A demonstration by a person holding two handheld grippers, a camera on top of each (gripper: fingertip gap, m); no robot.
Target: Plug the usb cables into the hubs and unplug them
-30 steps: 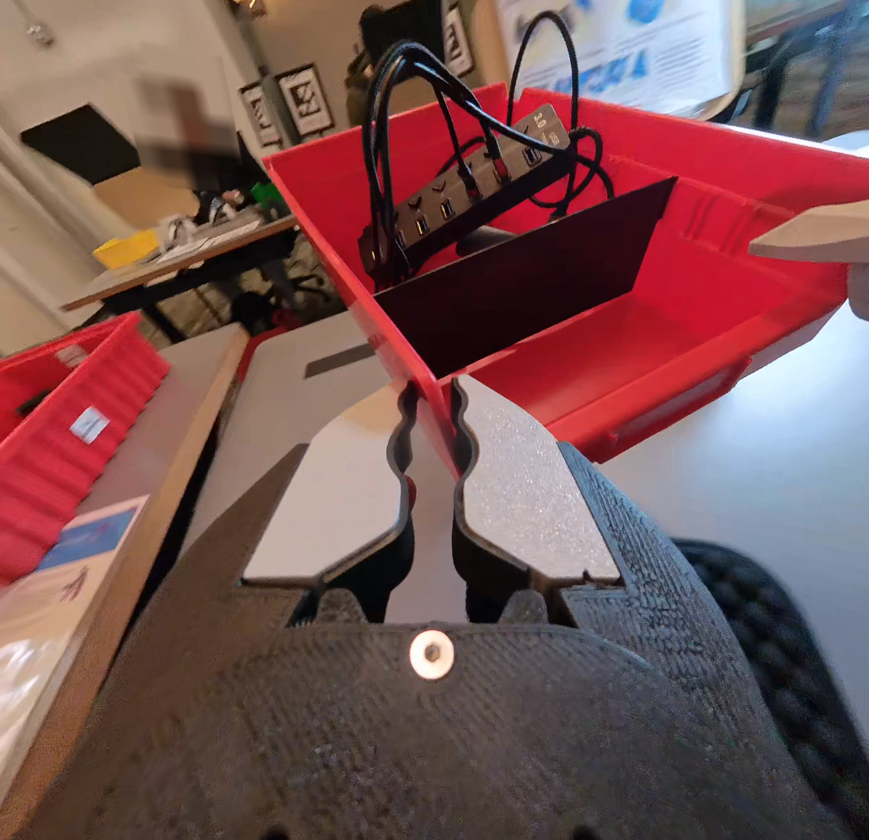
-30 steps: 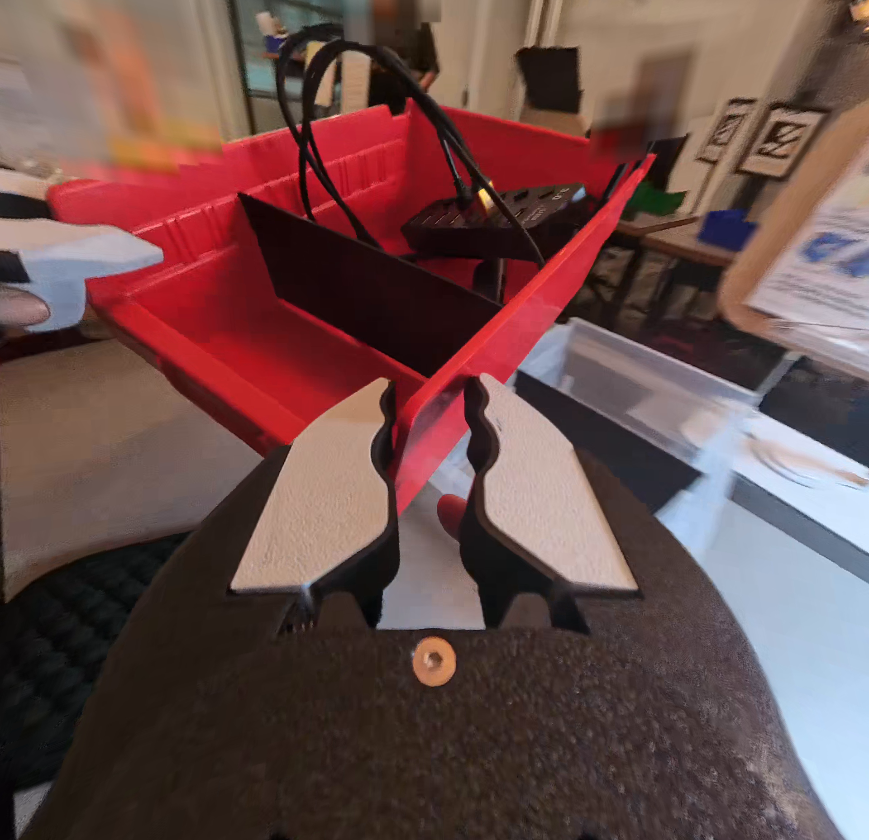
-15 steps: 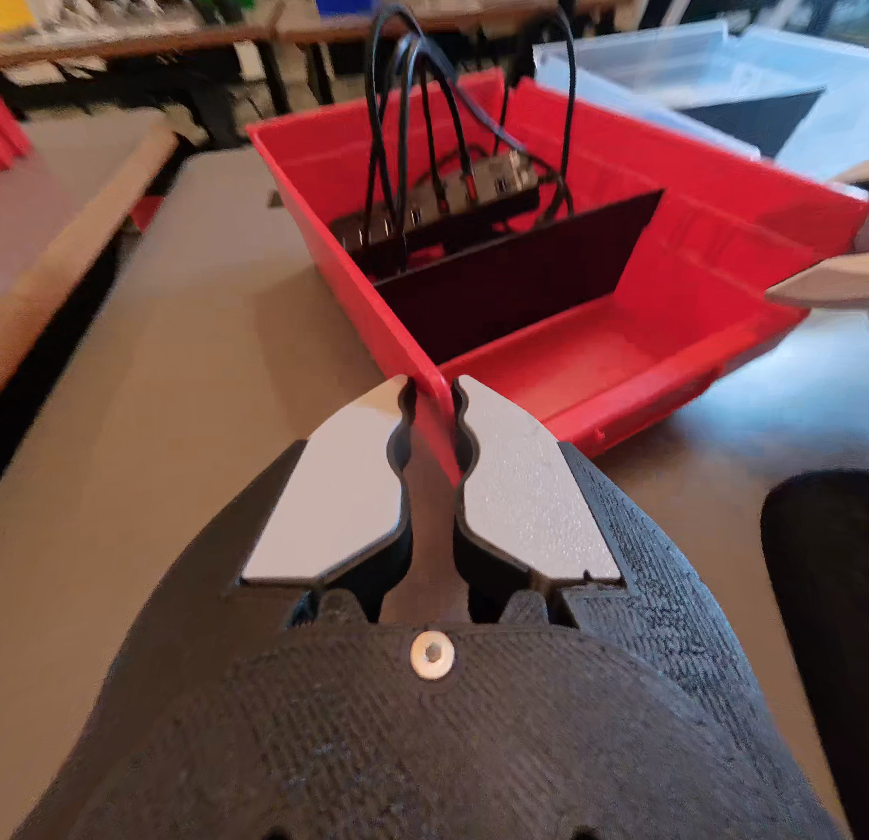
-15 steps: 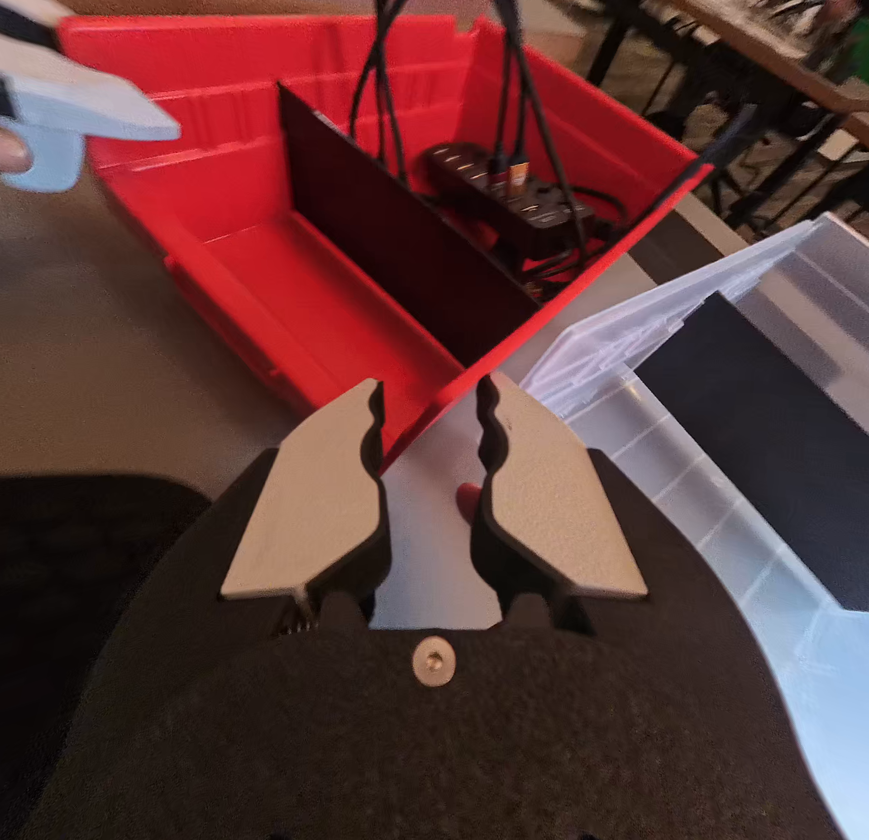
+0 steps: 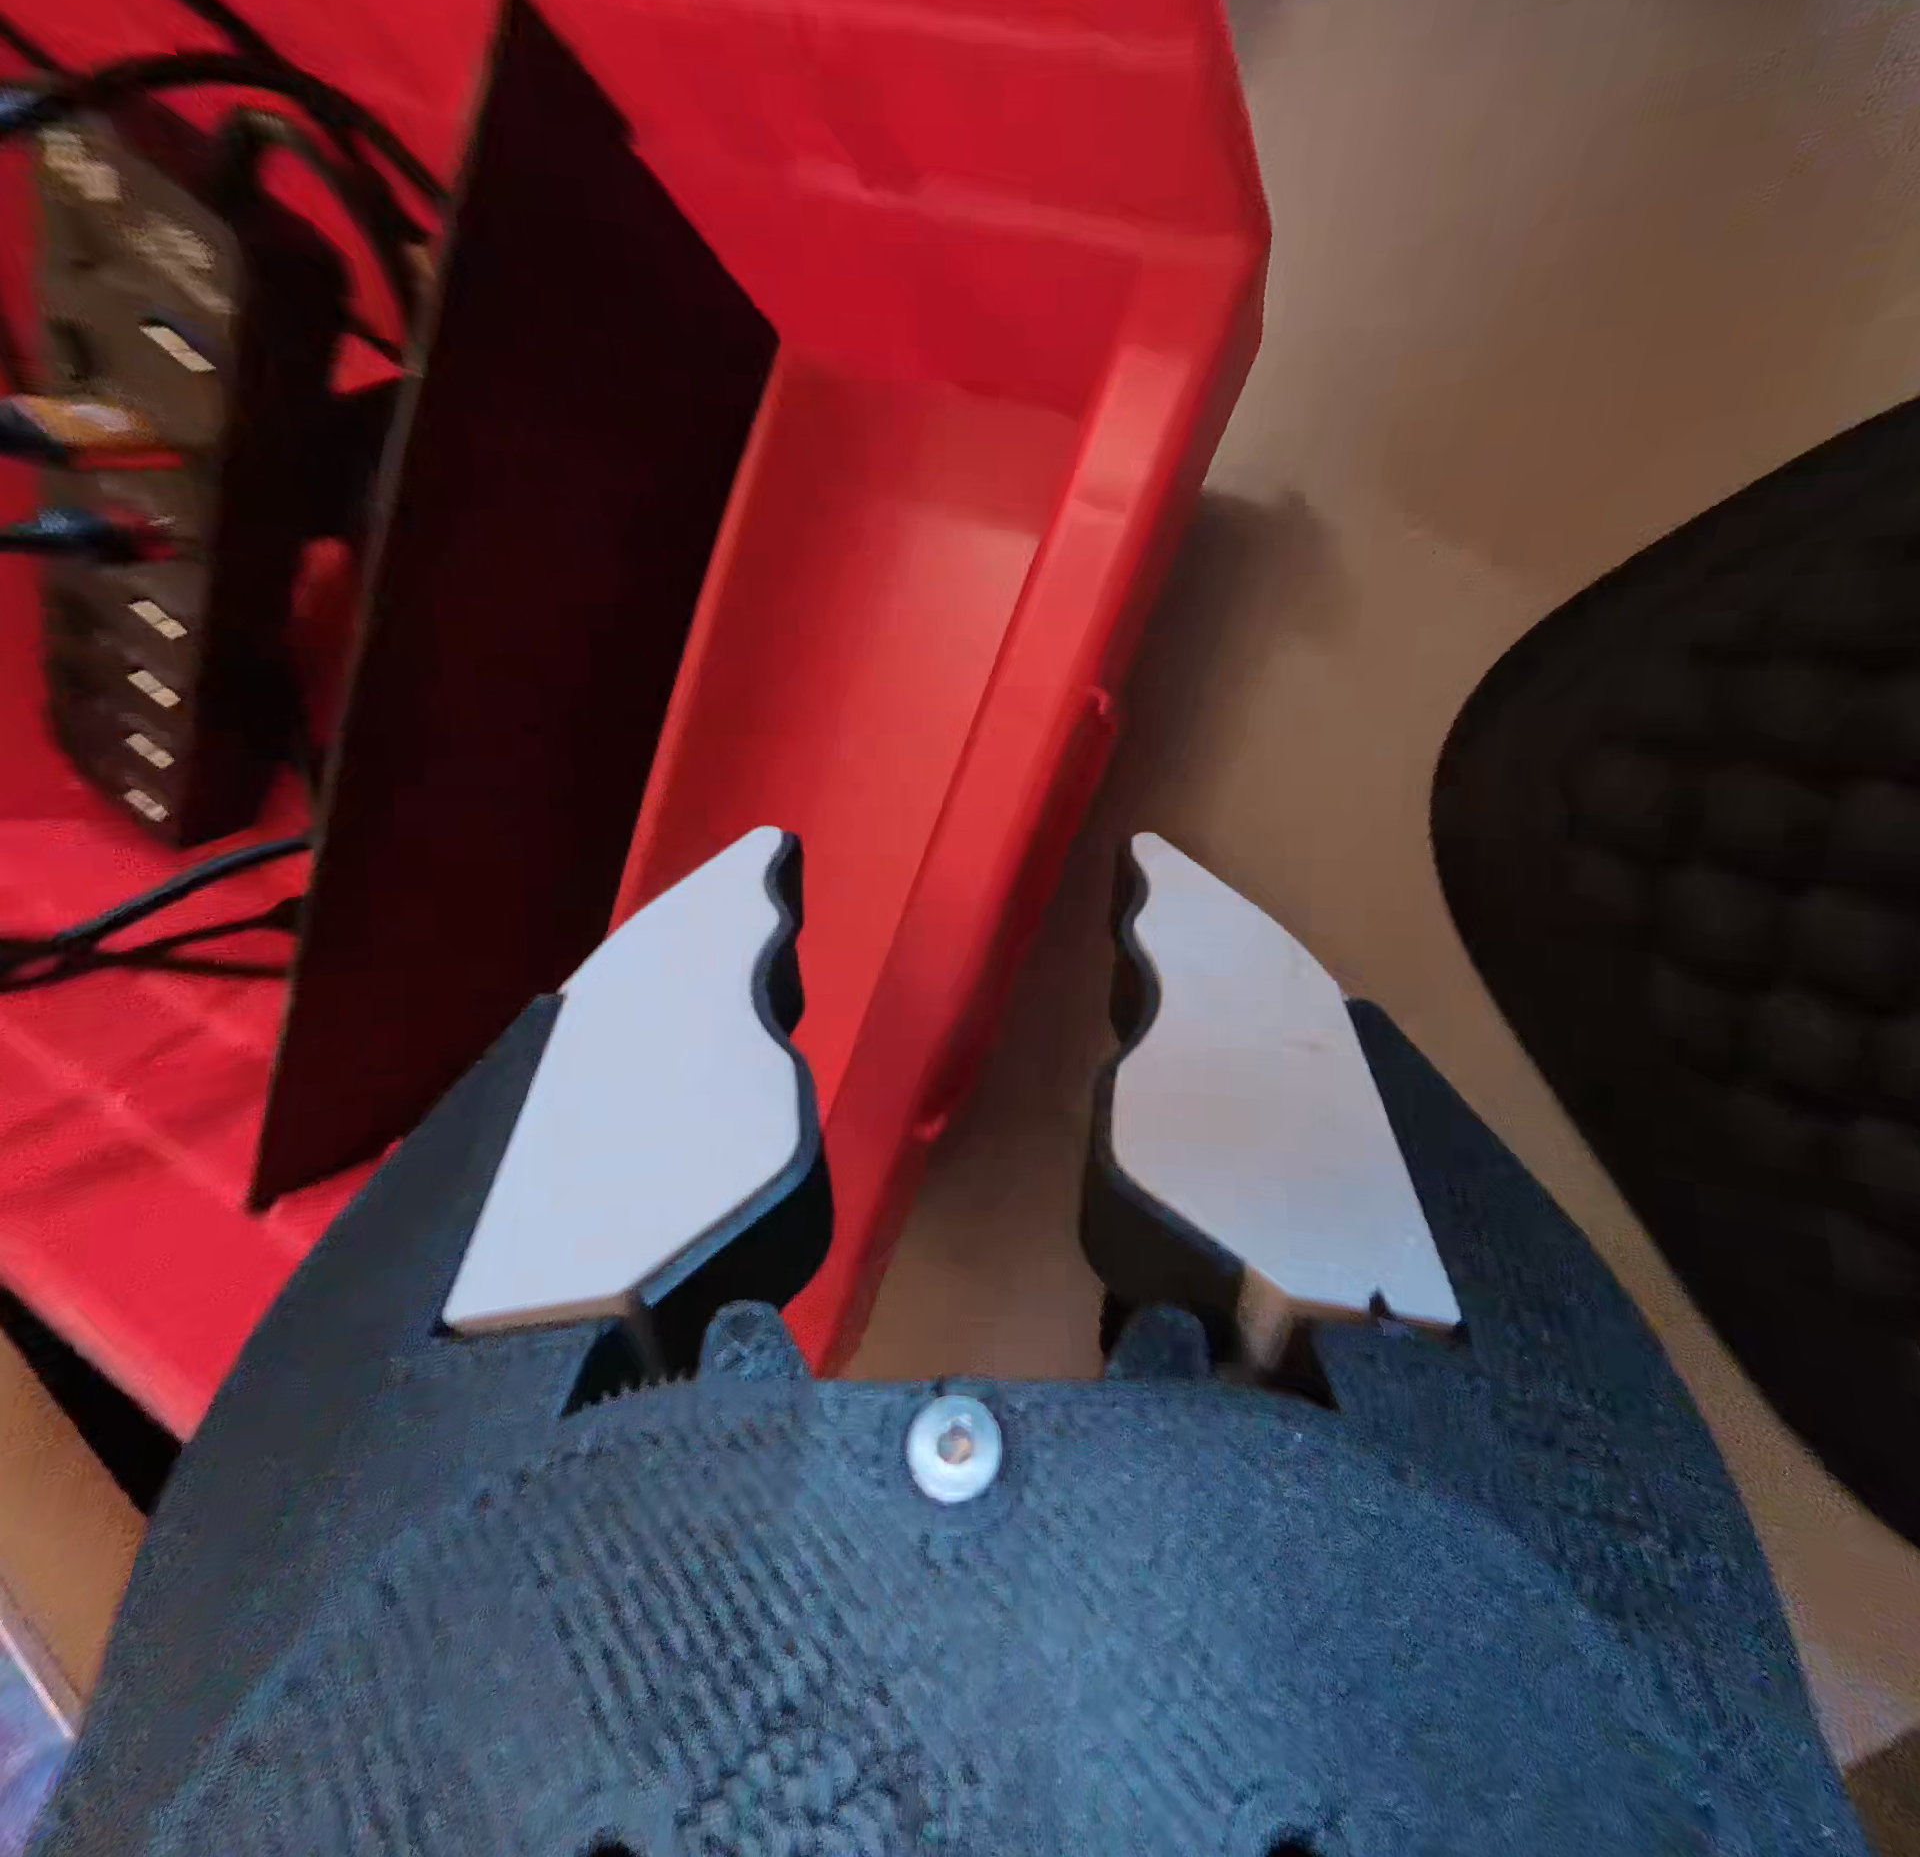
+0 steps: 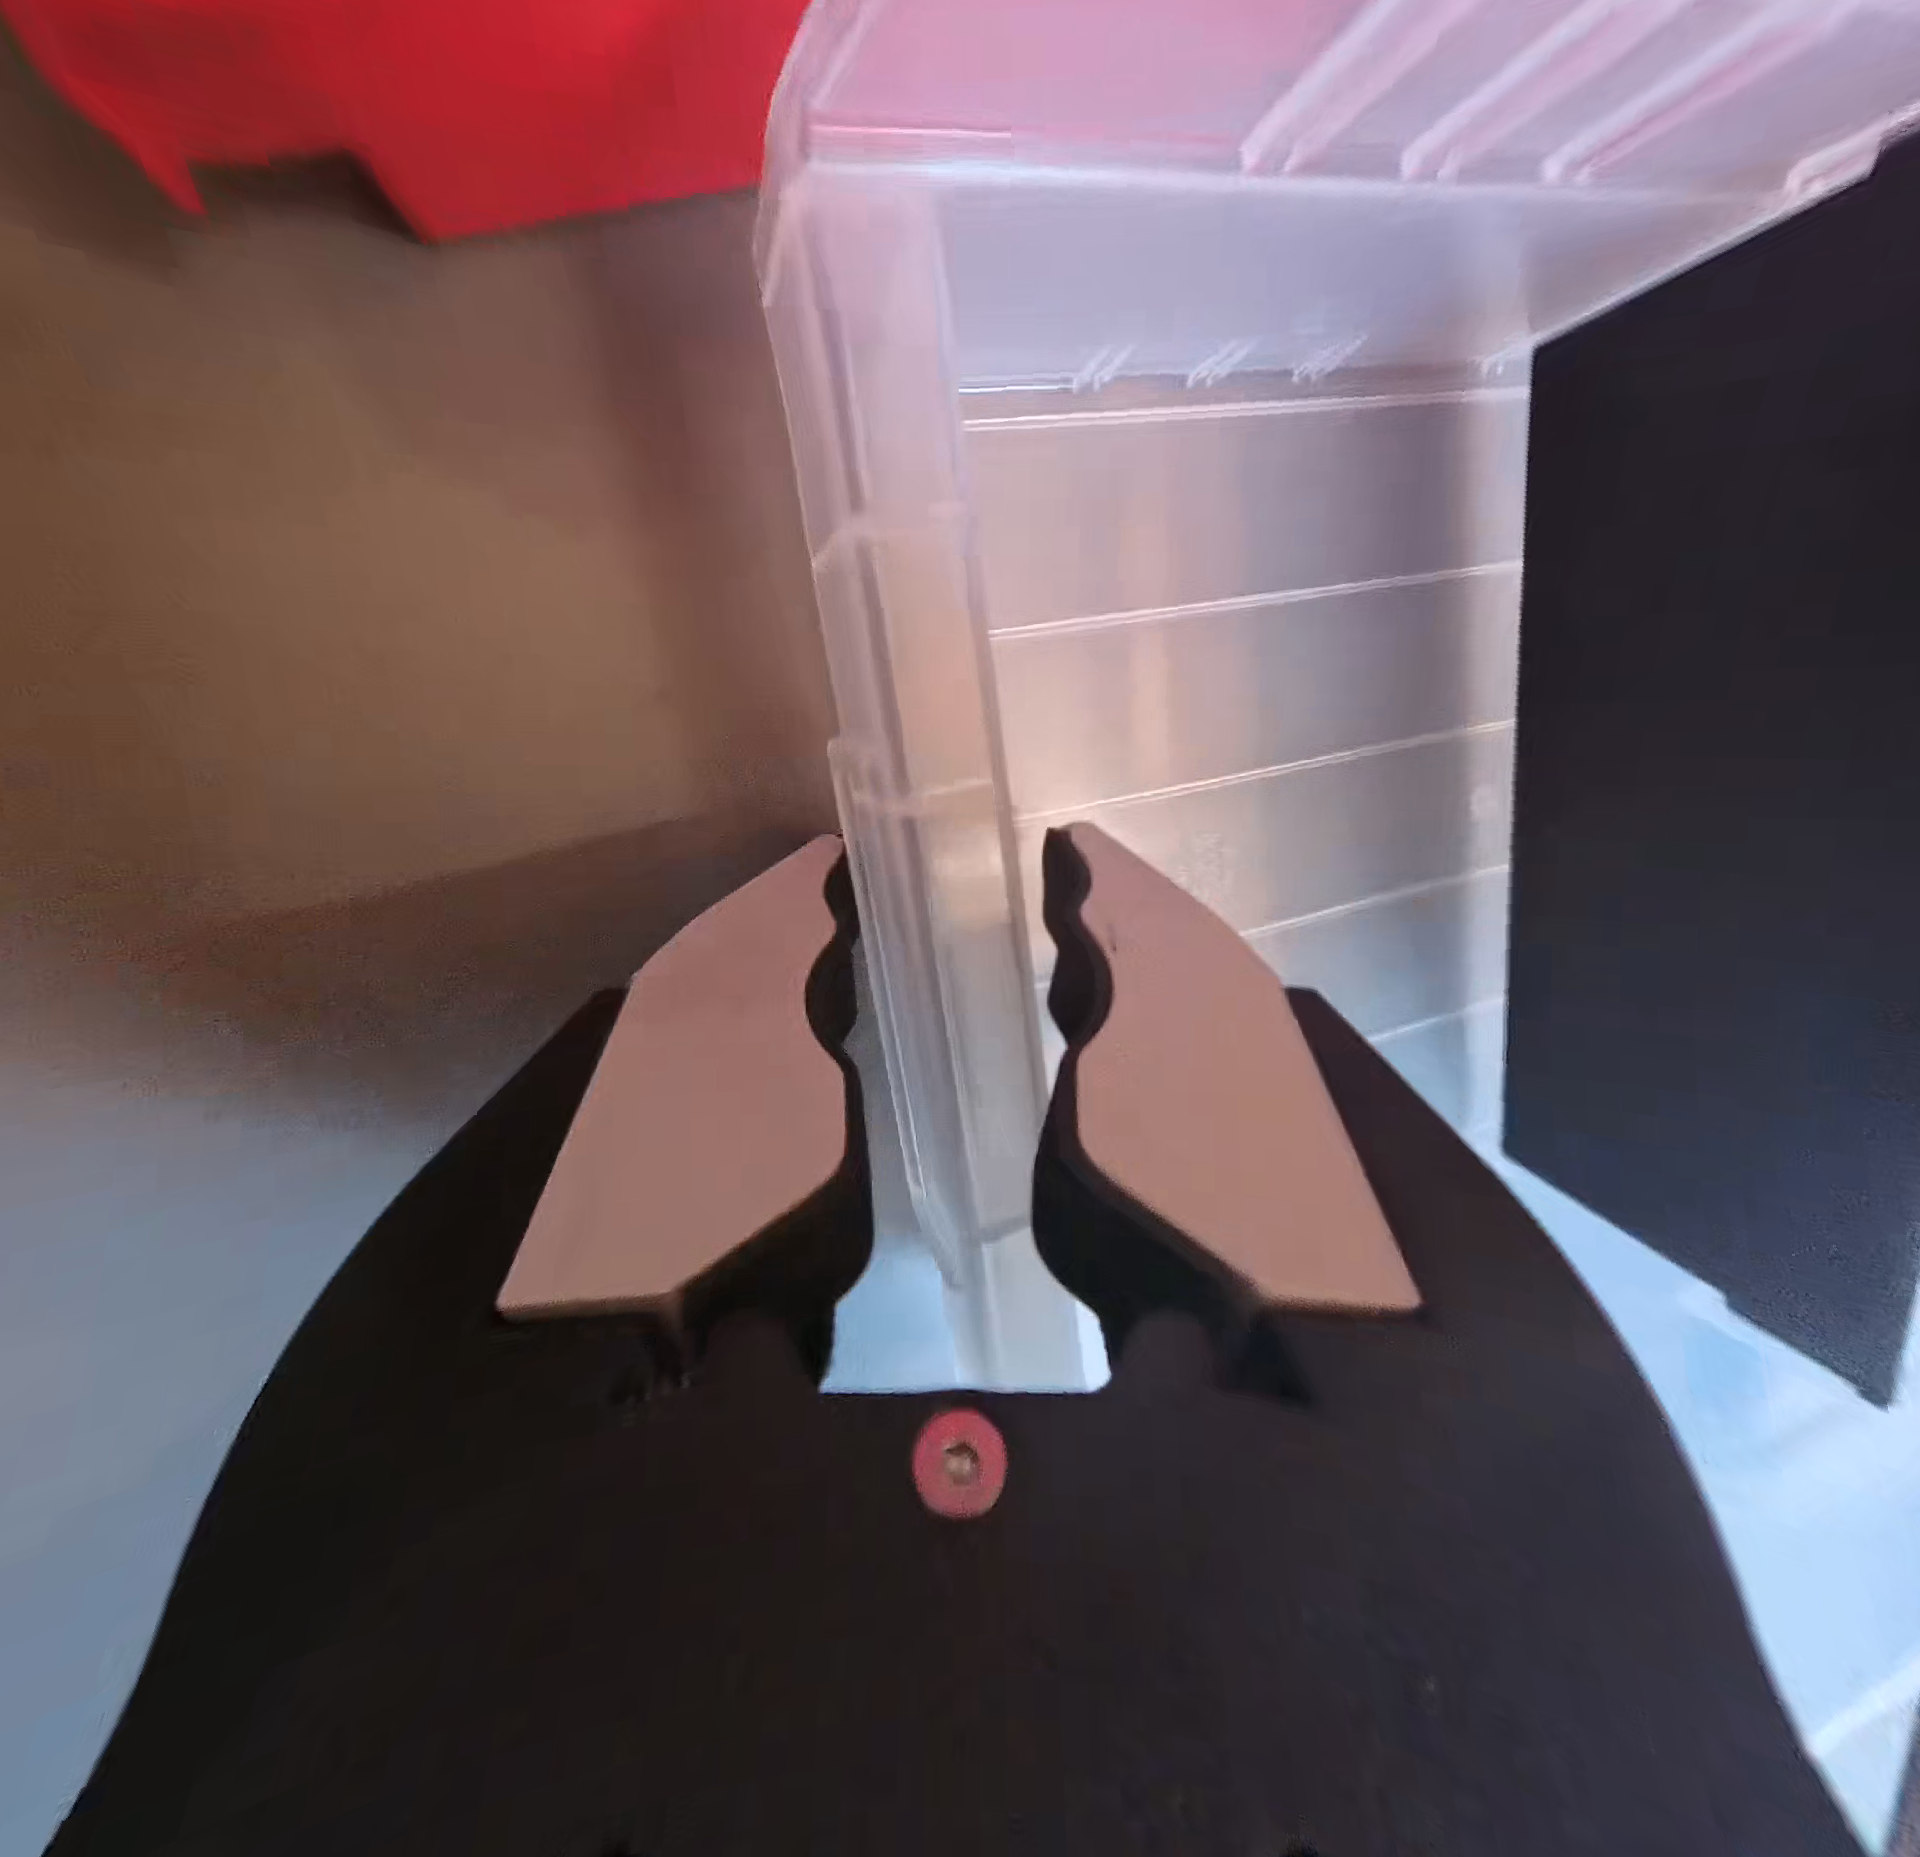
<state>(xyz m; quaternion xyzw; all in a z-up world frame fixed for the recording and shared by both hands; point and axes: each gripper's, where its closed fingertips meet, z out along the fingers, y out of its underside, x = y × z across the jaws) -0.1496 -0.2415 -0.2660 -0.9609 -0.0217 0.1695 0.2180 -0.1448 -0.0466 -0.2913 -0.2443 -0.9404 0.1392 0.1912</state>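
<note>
Red bin point(image 5: 1039, 249), just released by the now wide-open left hand-held gripper point(image 5: 956, 851), sits on the desk point(image 5: 1558, 249); right hand-held gripper point(image 6: 945, 851), unclenched, straddles a clear bin's wall point(image 6: 904, 768).

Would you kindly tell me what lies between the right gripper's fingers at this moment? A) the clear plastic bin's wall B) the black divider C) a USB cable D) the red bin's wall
A: in the right wrist view the right gripper straddles the upright edge of the clear plastic bin, its jaws apart on either side of that wall, while the red bin sits farther off at upper left.
</note>
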